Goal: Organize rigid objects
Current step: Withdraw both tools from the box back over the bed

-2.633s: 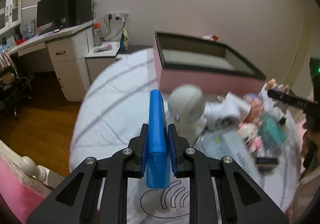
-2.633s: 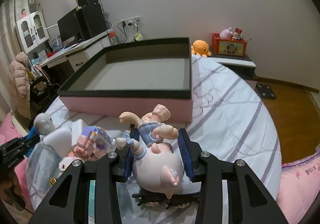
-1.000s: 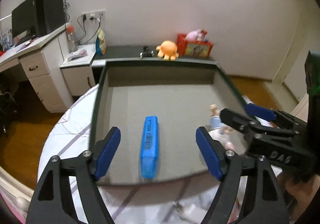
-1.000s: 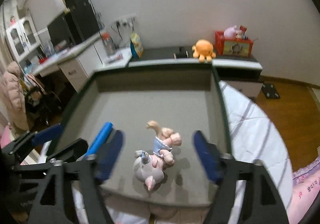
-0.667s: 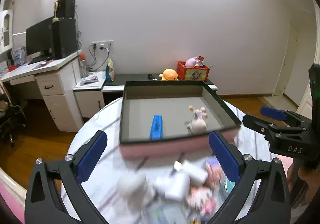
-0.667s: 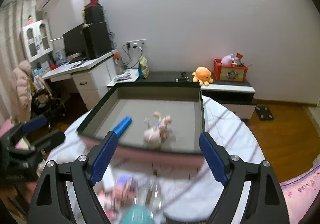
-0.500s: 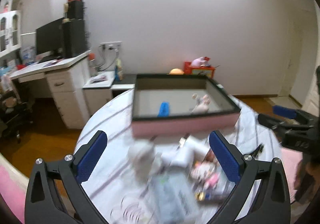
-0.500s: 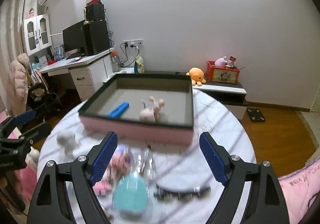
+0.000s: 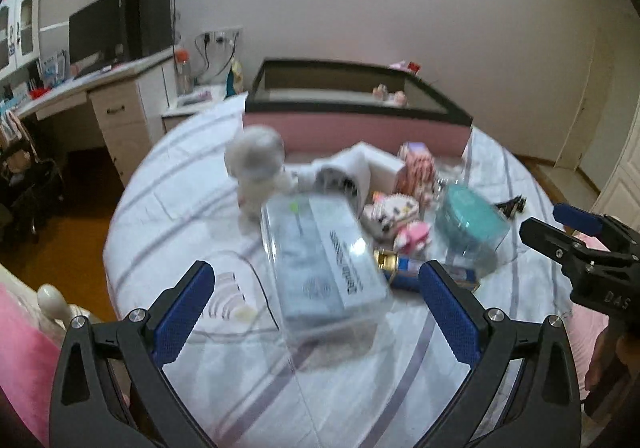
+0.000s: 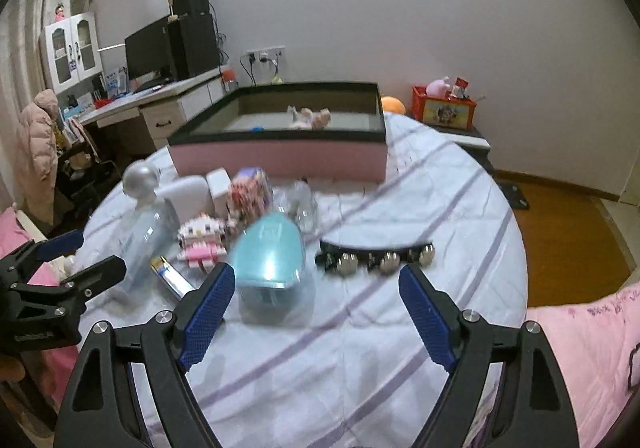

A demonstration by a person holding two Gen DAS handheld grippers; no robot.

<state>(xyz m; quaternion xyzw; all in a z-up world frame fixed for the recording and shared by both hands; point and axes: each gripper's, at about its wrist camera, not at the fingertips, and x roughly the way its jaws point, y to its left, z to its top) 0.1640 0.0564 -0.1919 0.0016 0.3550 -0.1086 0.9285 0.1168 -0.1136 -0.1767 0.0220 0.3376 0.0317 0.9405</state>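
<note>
Both claws hang over a round table [image 10: 420, 208] under a white cloth with purple stripes. The left gripper [image 9: 316, 300] is spread as wide as it goes after just opening, and nothing is between its blue pads [image 9: 182, 312]. The right gripper [image 10: 316, 312] also stands wide open and empty, having just opened a little.

At twelve o'clock sits one pink box [image 10: 280, 156] with a dark rim. Inside it lie one pig figure [image 10: 310, 117] and one blue stick [image 10: 258, 128], of which only an end shows over the rim.

The loose things crowd the table between the claws and the box. Just ahead of the left claw lies one clear case [image 9: 324, 268], blocking the way to the rest. At eleven o'clock from it stands one white doll [image 9: 258, 168]. Ahead of the right claw sits one teal tub [image 10: 270, 256], with one strap of bells [image 10: 376, 254] at one o'clock. One block kitten [image 10: 202, 236] and one pen [image 10: 170, 276] lie at ten o'clock.
</note>
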